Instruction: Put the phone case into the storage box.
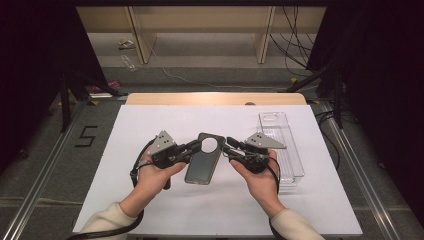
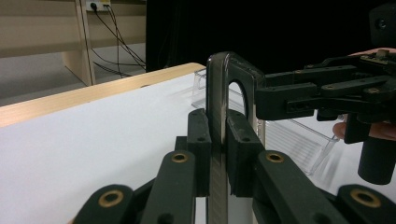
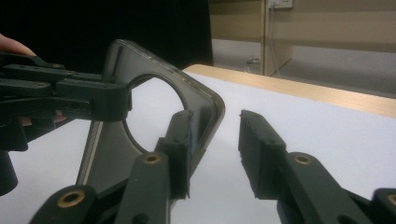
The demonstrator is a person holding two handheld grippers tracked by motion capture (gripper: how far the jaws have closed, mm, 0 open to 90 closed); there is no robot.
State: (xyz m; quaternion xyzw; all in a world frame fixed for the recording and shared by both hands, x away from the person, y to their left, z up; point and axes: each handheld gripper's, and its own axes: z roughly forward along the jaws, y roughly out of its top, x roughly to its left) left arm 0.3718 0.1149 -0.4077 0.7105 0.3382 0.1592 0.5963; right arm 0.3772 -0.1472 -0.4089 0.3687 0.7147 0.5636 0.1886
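Grey floor (image 1: pixel 45 165), wooden shelving (image 1: pixel 200 30); black curtains (image 1: pixel 30 60), trailing cables (image 1: pixel 295 45)

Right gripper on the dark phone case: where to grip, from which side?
Grip the phone case at its top-right corner rim, beside the round cutout, coming in from the right. The left gripper clamps the opposite edge; the right gripper already straddles that thin rim, not yet pinching.

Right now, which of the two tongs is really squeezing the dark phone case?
The left tongs: both pads pinch the phone case edge. The right tongs stand open at its top corner, one pad clear of it.
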